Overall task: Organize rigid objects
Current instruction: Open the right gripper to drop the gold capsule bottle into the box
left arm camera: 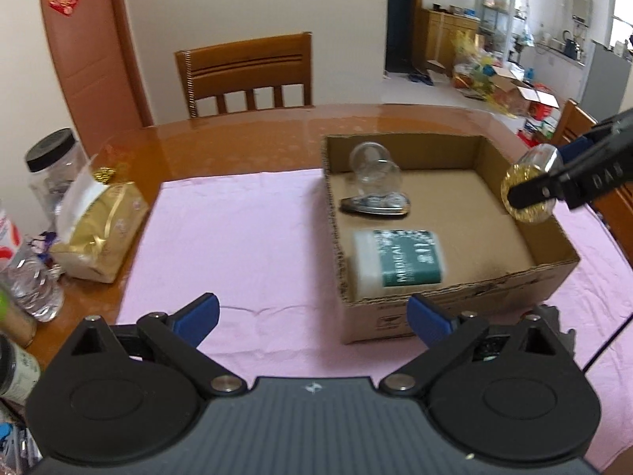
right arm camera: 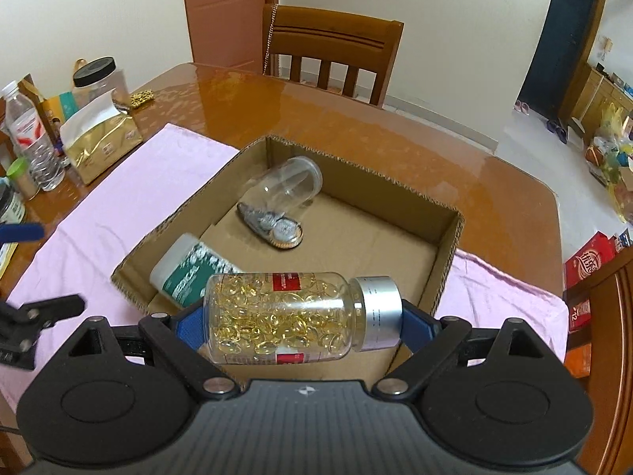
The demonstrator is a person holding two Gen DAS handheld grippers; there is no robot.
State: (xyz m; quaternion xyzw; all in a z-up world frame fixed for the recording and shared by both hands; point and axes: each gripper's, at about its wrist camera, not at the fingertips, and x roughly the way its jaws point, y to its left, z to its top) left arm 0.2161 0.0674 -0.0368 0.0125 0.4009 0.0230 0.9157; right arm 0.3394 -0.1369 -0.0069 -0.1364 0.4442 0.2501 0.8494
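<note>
- My right hand-held gripper [right arm camera: 302, 326] is clamped end to end on a clear capsule bottle [right arm camera: 283, 316]: one blue pad on its base, the other on the silver cap. It hangs over the near edge of the cardboard box [right arm camera: 451, 245].
- Bottle has red labels top and bottom; the print is too small to read. Yellow softgels fill it.
- My left hand-held gripper [left arm camera: 312, 316] stands wide, with nothing between the blue pads, over the pink cloth [left arm camera: 245, 237] just left of the box.
- In the box: a white bottle with green label [left arm camera: 399, 263] lying on its side; I can read "MEDICAL" in the left view, the rest is blurred. Behind it lies an empty clear jar [right arm camera: 290, 182], and a small metal boat-shaped dish [right arm camera: 273, 225] whose contents are hard to make out.
- On the counter [right arm camera: 316, 126] at far left: gold foil bag [right arm camera: 101, 146], black-lidded jar [right arm camera: 101, 79], water bottle [right arm camera: 29, 138]. Their labels are unreadable and partly cut off.
</note>
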